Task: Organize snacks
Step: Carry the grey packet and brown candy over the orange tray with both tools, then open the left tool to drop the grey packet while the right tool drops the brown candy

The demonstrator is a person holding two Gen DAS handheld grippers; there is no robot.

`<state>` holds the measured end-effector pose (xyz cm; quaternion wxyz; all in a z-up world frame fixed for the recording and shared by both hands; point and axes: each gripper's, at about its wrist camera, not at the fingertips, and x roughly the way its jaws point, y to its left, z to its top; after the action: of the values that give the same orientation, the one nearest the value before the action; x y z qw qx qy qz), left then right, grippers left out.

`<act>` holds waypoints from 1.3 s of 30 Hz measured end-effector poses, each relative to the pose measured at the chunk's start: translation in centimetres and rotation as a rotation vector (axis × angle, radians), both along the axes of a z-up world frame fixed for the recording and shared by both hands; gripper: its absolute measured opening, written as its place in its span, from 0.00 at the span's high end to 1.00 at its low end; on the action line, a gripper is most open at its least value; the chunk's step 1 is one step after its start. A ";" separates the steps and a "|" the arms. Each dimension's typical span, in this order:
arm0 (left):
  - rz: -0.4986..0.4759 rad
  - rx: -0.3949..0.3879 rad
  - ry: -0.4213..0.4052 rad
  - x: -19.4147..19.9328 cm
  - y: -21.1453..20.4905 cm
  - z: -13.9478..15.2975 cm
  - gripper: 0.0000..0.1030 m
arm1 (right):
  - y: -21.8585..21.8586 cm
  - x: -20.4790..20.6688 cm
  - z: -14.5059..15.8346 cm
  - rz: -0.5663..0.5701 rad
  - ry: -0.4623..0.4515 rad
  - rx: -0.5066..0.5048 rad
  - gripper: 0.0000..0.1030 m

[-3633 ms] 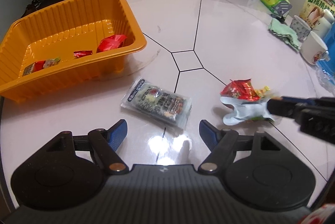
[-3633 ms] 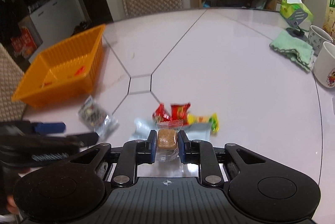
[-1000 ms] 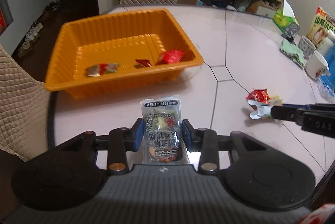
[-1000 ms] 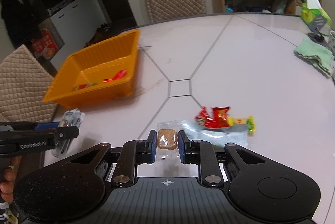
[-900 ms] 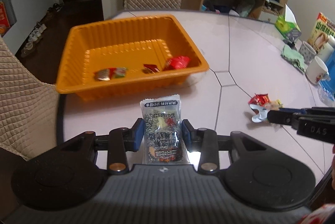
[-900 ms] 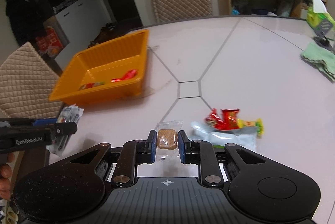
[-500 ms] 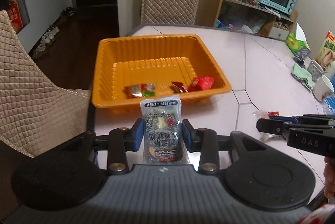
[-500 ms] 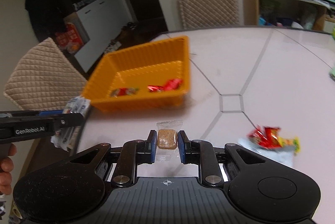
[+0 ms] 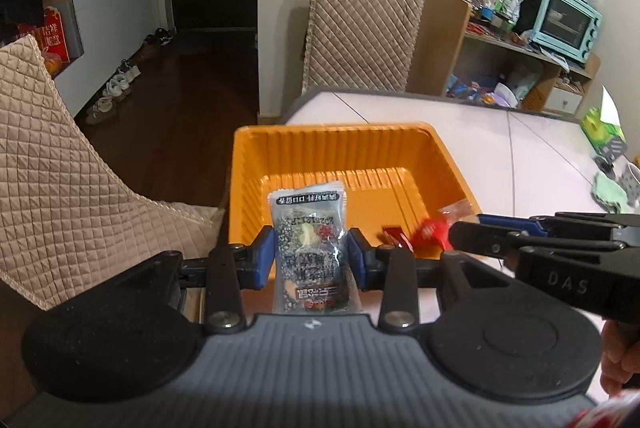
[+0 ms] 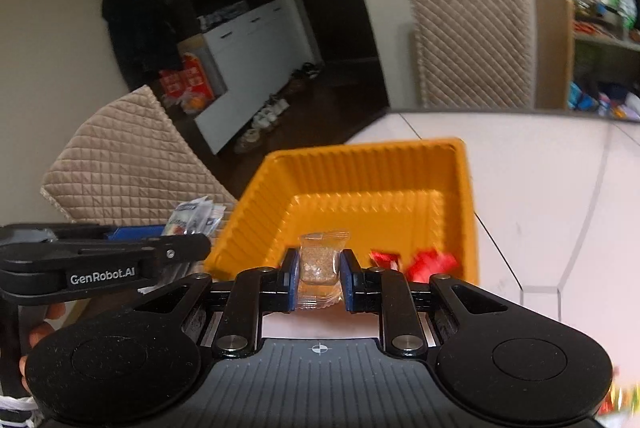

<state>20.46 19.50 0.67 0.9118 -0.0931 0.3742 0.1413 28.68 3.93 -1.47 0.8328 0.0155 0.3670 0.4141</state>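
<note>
Nearest, a grey printed plastic snack packet [image 9: 310, 244] was pinched upright by the left gripper [image 9: 311, 260], while a small clear-wrapped brown square biscuit [image 10: 319, 265] was clamped by the right gripper [image 10: 319, 278]. Beyond both, an orange ribbed plastic tray [image 9: 344, 151] was seen on the pale table [image 9: 532, 155], with red wrapped candies [image 10: 430, 263] lying inside it.

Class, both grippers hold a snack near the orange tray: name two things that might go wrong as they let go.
1. The left gripper holds its grey printed snack packet near the ribbed orange plastic tray's near wall; released early, it may land outside.
2. The right gripper with its clear-wrapped brown biscuit is close beside the left; they might bump.
</note>
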 end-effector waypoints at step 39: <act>-0.018 -0.009 0.136 13.8 5.3 -6.9 0.65 | 6.3 11.5 -5.2 -0.062 0.062 -0.084 0.79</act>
<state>34.30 24.78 -6.22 0.8851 -0.0841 0.4367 0.1372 40.20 10.23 -6.72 0.8334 0.0048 0.4088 0.3719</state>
